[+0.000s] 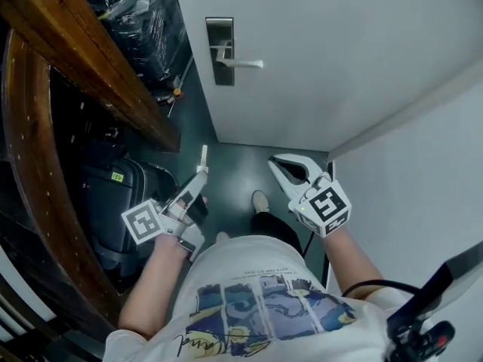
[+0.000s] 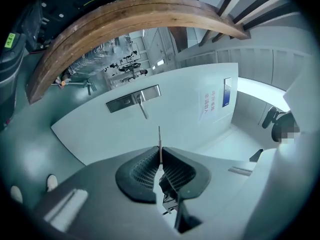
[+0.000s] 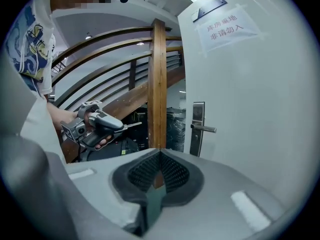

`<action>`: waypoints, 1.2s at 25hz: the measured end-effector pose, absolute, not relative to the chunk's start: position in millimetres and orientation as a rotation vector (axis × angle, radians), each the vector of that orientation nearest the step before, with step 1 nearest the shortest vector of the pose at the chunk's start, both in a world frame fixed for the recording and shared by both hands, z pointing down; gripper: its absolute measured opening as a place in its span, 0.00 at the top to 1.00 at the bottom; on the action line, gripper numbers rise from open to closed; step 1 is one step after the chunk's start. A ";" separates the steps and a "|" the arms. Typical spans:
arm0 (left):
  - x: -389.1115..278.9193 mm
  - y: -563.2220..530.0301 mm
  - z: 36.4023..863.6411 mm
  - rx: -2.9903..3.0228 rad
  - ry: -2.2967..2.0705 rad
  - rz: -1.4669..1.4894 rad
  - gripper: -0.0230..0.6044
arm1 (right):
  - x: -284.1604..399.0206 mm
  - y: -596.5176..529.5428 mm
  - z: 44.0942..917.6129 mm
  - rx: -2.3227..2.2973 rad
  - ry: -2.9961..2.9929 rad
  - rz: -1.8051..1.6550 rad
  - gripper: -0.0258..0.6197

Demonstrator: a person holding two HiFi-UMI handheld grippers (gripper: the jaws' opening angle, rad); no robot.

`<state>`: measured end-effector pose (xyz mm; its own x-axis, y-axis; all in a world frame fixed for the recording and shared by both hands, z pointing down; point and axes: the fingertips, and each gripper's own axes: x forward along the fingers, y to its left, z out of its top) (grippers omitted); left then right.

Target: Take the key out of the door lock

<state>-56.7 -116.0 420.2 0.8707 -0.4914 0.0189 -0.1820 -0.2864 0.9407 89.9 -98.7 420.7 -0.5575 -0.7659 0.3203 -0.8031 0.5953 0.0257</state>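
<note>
The white door (image 1: pixel 339 44) stands ahead with a steel lock plate (image 1: pixel 219 50) and a lever handle (image 1: pixel 243 63). My left gripper (image 1: pixel 201 175) is away from the door, down by the floor side, shut on a thin key (image 1: pixel 204 155). The key's blade (image 2: pixel 159 138) sticks straight out between the pads. From the right gripper view the key (image 3: pixel 132 126) shows in the left gripper (image 3: pixel 121 126), left of the lock plate (image 3: pixel 198 115). My right gripper (image 3: pixel 159 152) is shut with nothing between its pads; it hangs at the right (image 1: pixel 276 161), short of the door.
A curved wooden handrail (image 1: pixel 90 66) runs along the left, with a wooden post (image 3: pixel 158 84). A dark suitcase (image 1: pixel 113 194) and black wrapped bags (image 1: pixel 136 13) stand behind it. A paper notice (image 3: pixel 227 28) is taped on the door. A white wall (image 1: pixel 423 187) closes the right.
</note>
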 end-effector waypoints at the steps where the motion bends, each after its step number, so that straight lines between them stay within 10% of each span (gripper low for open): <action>1: -59.0 -110.4 420.2 1.872 -0.487 -0.315 0.92 | 83.8 -89.7 420.6 1.283 -2.516 0.170 0.96; 30: -38.6 -49.6 424.3 1.917 -0.310 -0.163 0.92 | 49.8 -7.3 404.2 1.353 -2.452 0.120 0.96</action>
<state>-38.6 -49.6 424.3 0.9558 -0.2918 0.0353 -0.1364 -0.3340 0.9326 49.8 -7.3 404.2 -0.4905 -0.8062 0.3309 -0.8346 0.5438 0.0877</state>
